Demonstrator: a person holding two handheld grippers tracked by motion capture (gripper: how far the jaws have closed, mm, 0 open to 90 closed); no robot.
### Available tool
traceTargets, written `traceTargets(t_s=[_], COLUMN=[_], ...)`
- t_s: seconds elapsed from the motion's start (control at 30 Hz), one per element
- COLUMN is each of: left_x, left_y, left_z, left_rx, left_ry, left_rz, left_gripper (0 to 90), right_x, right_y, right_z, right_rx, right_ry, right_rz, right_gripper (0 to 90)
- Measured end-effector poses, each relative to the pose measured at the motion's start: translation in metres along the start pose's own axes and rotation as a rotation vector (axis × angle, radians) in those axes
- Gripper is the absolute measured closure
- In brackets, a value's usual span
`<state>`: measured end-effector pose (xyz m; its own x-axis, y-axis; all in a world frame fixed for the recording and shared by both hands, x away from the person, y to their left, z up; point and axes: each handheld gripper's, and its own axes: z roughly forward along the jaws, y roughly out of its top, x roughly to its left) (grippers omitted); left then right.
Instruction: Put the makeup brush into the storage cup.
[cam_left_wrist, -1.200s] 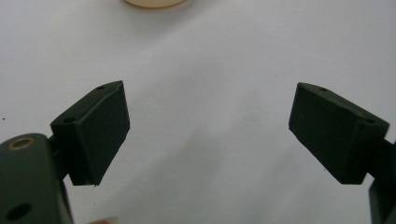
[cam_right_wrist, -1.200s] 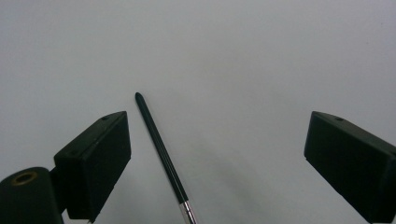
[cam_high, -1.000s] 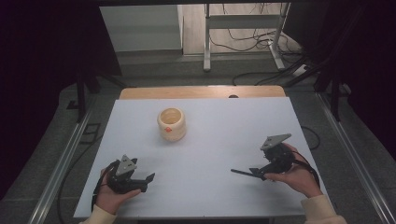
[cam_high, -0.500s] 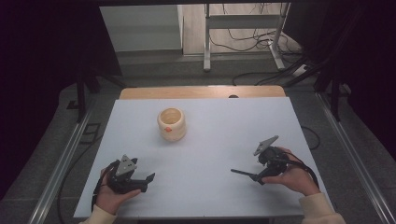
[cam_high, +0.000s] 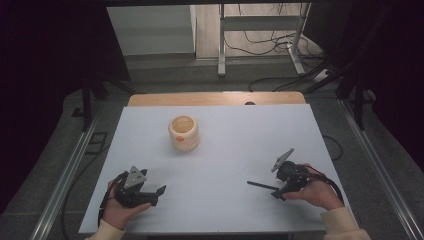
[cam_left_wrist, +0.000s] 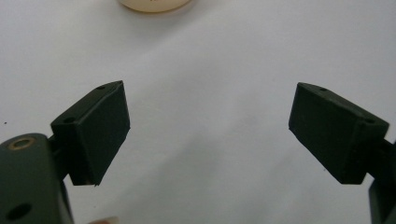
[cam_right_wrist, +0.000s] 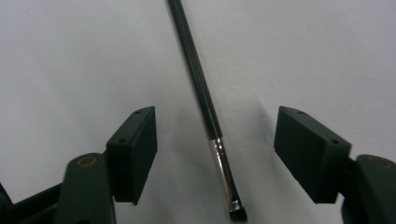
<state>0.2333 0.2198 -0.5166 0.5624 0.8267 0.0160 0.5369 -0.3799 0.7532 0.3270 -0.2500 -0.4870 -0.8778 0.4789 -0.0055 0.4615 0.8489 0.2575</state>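
A thin black brush (cam_high: 261, 185) with a silver ferrule lies flat on the white table (cam_high: 240, 145) at the right front. My right gripper (cam_high: 278, 190) is lowered over the bristle end. In the right gripper view the brush (cam_right_wrist: 205, 100) runs between the two jaws of this gripper (cam_right_wrist: 215, 140). The jaws have just been closing, with a gap left on each side of the brush, so the gripper is open. My left gripper (cam_high: 156, 196) rests at the left front; its jaws stand open (cam_left_wrist: 208, 126) over bare table.
A cream round pot (cam_high: 183, 133) stands upright at the middle back of the table, and its base shows at the top edge of the left gripper view (cam_left_wrist: 154, 3). A wooden strip (cam_high: 215, 98) borders the far edge. Cables and a metal stand lie on the floor beyond.
My right gripper has sunk and tipped toward the brush on the table, and its jaws have narrowed around it. The left hand and the pot have not moved.
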Motion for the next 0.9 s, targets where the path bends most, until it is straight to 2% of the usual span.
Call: traceTargets(t_s=[0.07,0.17,0.3,0.33,0.37,0.43,0.57,0.73,0.77,0.9], left_x=[0.0,0.0003,0.0005,0.0005,0.0003,0.0002,0.0003,0.0002,0.0003,-0.0001], left_y=[0.0,-0.0002,-0.0003,-0.0003,-0.0001,-0.0001,-0.0001,-0.0002,-0.0001,-0.0001], left_z=[0.0001,0.0002,0.0003,0.0003,0.0001,0.0,-0.0002,-0.0001,-0.0002,-0.0003], left_rx=[0.0,0.001,0.002,0.002,0.001,0.001,0.001,0.001,0.001,0.0], left_ry=[-0.001,-0.001,0.0,0.0,0.0,0.0,0.001,0.001,0.001,0.001], left_rz=[0.0,0.001,0.001,0.001,0.002,0.002,0.003,0.002,0.002,0.003], left_gripper=[12.9,13.0,13.0,13.0,13.0,13.0,13.0,13.0,13.0,13.0], right_x=[-0.0001,-0.0006,-0.0011,-0.0011,0.0005,0.0021,0.0019,0.0021,0.0025,0.0034], right_y=[0.0,-0.0007,-0.0009,-0.0009,-0.0003,0.0013,0.0019,0.0025,0.0027,0.0026], right_z=[0.0007,0.0042,0.0028,0.0028,0.0026,0.0026,0.0028,0.003,0.003,0.0029], right_rx=[0.008,0.044,0.049,0.049,0.054,0.065,0.066,0.07,0.073,0.07], right_ry=[0.0,0.012,-0.009,-0.009,-0.003,0.004,0.01,0.014,0.013,0.004], right_rz=[-0.001,0.0,-0.013,-0.013,-0.037,-0.058,-0.068,-0.097,-0.119,-0.126], right_gripper=[33.4,42.3,55.4,55.4,62.6,68.0,78.0,82.6,82.9,83.0])
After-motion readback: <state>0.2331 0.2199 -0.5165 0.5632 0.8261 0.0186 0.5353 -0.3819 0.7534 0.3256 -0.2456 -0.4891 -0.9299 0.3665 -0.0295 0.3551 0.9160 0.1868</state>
